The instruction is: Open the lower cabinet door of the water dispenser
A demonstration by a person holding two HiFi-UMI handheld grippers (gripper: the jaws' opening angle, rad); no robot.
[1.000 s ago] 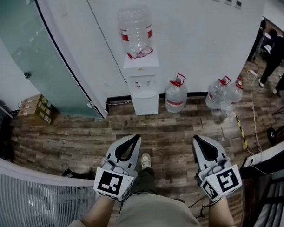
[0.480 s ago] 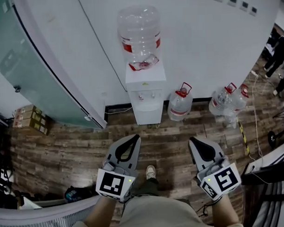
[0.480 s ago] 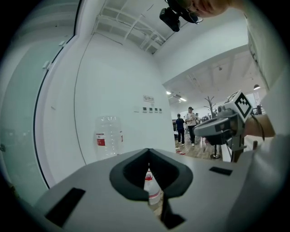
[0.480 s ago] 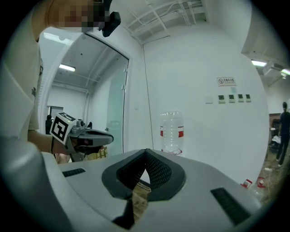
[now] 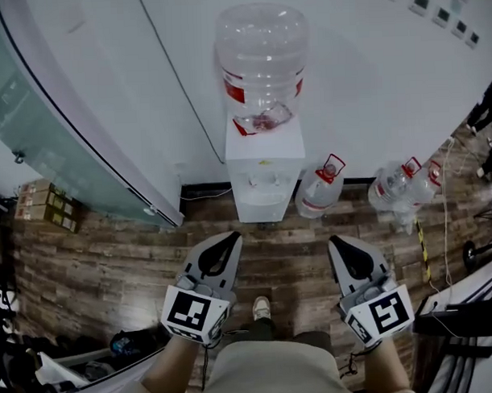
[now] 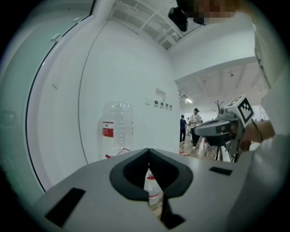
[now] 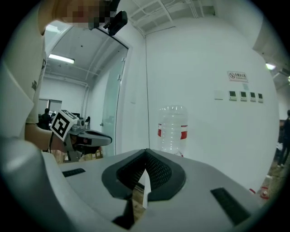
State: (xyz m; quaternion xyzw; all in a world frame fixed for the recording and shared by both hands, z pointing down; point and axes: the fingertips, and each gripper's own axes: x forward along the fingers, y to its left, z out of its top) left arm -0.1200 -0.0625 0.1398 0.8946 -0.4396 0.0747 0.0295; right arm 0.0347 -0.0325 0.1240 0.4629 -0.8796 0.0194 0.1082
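Observation:
The white water dispenser (image 5: 265, 176) stands against the wall with a clear bottle (image 5: 262, 62) upside down on top. Its lower cabinet door (image 5: 263, 206) faces me, closed as far as I can see. My left gripper (image 5: 234, 236) and right gripper (image 5: 331, 241) are held side by side in front of my body, both short of the dispenser and touching nothing. Each one is shut and empty. The left gripper view shows its own shut jaws with the bottle (image 6: 113, 131) beyond; the right gripper view shows its own jaws the same way, with the bottle (image 7: 172, 129) ahead.
Spare water bottles (image 5: 320, 191) (image 5: 399, 183) stand on the wood floor right of the dispenser. A glass door (image 5: 42, 118) angles off to the left with cardboard boxes (image 5: 42, 205) near it. Cables (image 5: 444, 185) and a stand lie at the right; dark bags (image 5: 130, 342) at bottom left.
I have walked toward the dispenser: it now looks larger and nearer, and the floor between us is shorter. Both grippers kept their pose in front of me and stayed shut.

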